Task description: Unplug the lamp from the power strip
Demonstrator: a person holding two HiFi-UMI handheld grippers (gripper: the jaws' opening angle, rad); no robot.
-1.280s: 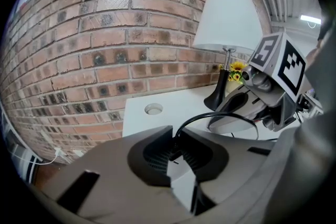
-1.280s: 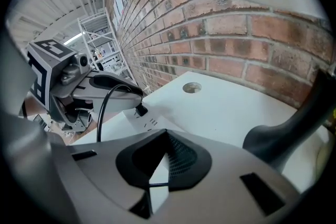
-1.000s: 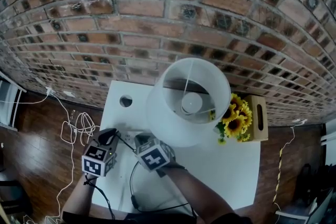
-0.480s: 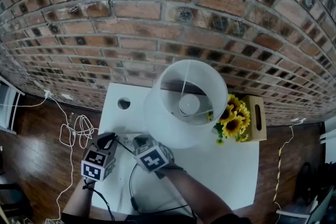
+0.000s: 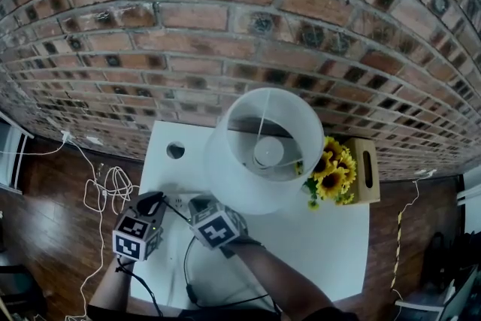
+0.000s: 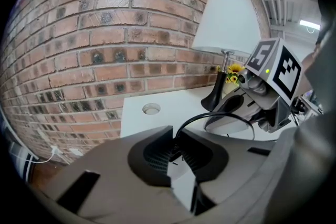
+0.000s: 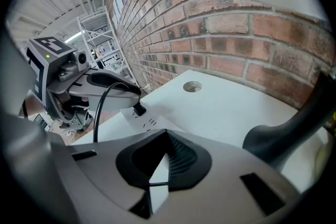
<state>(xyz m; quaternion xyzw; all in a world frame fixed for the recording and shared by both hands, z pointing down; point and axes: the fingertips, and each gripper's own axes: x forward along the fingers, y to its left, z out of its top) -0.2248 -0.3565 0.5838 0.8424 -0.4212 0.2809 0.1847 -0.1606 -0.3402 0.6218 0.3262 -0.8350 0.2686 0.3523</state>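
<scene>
A lamp with a white shade (image 5: pixel 263 150) and a black base (image 6: pixel 216 97) stands on the white table (image 5: pixel 316 244). Its black cord (image 6: pixel 220 117) arches to a black plug (image 7: pixel 138 109) that sits on the white power strip (image 7: pixel 152 124) near the table's left edge. My left gripper (image 5: pixel 155 199) is shut on that plug from the left. My right gripper (image 5: pixel 197 204) sits just right of it, with its jaws shut on the power strip (image 7: pixel 157 181). Whether the plug's pins are still in the socket is hidden.
Sunflowers (image 5: pixel 331 173) in a wooden box (image 5: pixel 367 169) stand right of the lamp. There is a round hole (image 5: pixel 175 151) in the table's far left corner. A brick wall (image 5: pixel 225 26) lies behind. White cables (image 5: pixel 105 192) lie on the wooden floor at the left.
</scene>
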